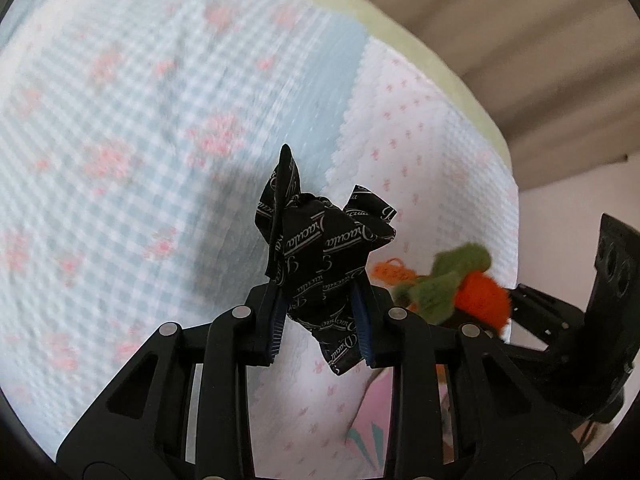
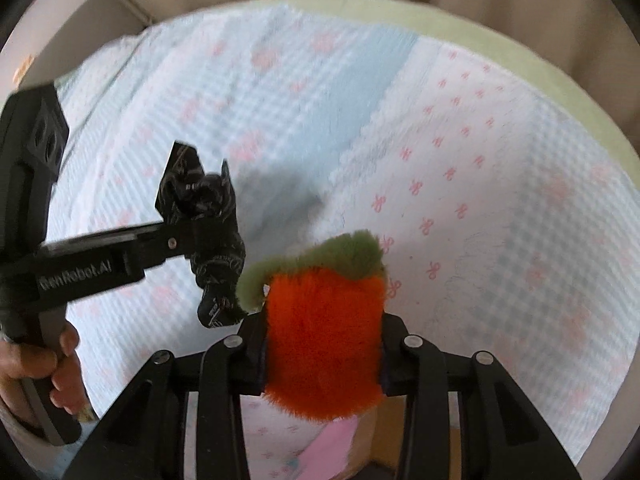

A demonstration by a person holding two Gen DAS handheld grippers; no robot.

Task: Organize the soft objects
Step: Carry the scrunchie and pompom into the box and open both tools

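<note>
Quilt (image 1: 140,128), blue check w/ pink motifs, spread below. Left gripper (image 1: 320,320) held level above it, pinched on black cloth (image 1: 320,248). Right gripper (image 2: 322,356) alongside, clamped on orange plush (image 2: 324,336).

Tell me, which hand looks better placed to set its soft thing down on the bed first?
Hard to call: left gripper clamps the black cloth, right gripper the orange plush, both above the quilt.

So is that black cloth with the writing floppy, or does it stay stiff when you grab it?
Probably floppy. The black cloth bunches into crumpled folds between the left gripper fingers, and a loose corner hangs below them. It looks thin, so likely very light. Its pointed tips stand up a little, so it may hold creases somewhat.
</note>
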